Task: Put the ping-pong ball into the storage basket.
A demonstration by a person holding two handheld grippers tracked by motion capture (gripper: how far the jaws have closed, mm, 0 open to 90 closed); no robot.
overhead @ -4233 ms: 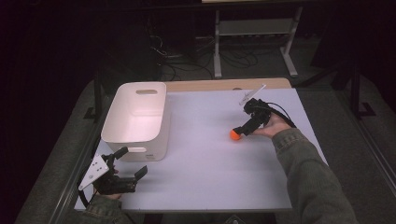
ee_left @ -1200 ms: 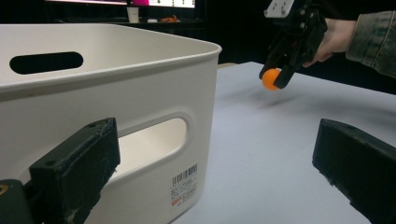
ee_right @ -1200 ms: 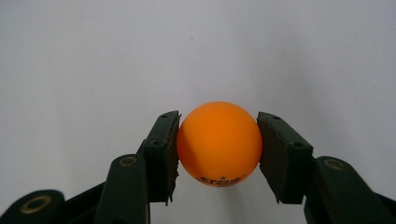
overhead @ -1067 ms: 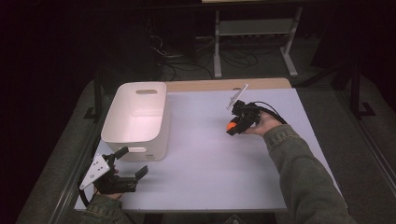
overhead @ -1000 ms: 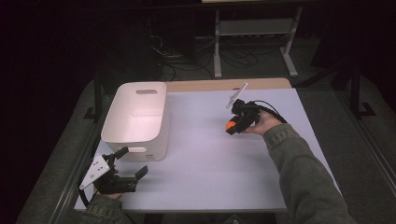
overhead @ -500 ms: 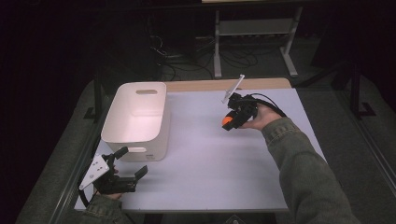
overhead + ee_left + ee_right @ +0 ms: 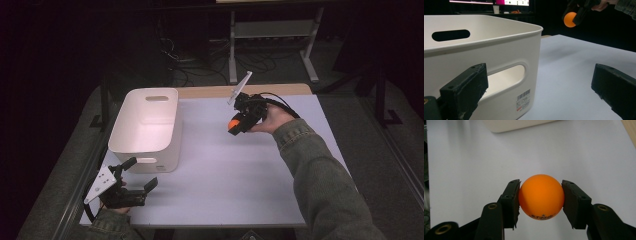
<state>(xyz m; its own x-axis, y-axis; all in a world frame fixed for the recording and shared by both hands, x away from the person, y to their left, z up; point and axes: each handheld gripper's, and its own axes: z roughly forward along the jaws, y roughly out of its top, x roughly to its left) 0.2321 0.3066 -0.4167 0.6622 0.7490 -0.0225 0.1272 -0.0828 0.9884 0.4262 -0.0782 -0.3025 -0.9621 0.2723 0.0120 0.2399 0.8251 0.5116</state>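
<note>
At the near-left corner of the bench point(image 7: 240, 190), the left tongs point(image 7: 137, 177) rest low over the surface with the 2 jaws spread wide and nothing between them. Just beyond them stands the white bin point(image 7: 145, 127), along the left edge of the bench, with 1 handle slot in its near wall and 1 in its far wall; a barcode label sits on the near wall. Farther back, toward the far edge and right of the bin, the right tongs point(image 7: 234, 125) are held above the surface, clenched on the orange ball point(image 7: 541, 196), 1 jaw pressing each side. The ball carries dark print near its lower edge.
</note>
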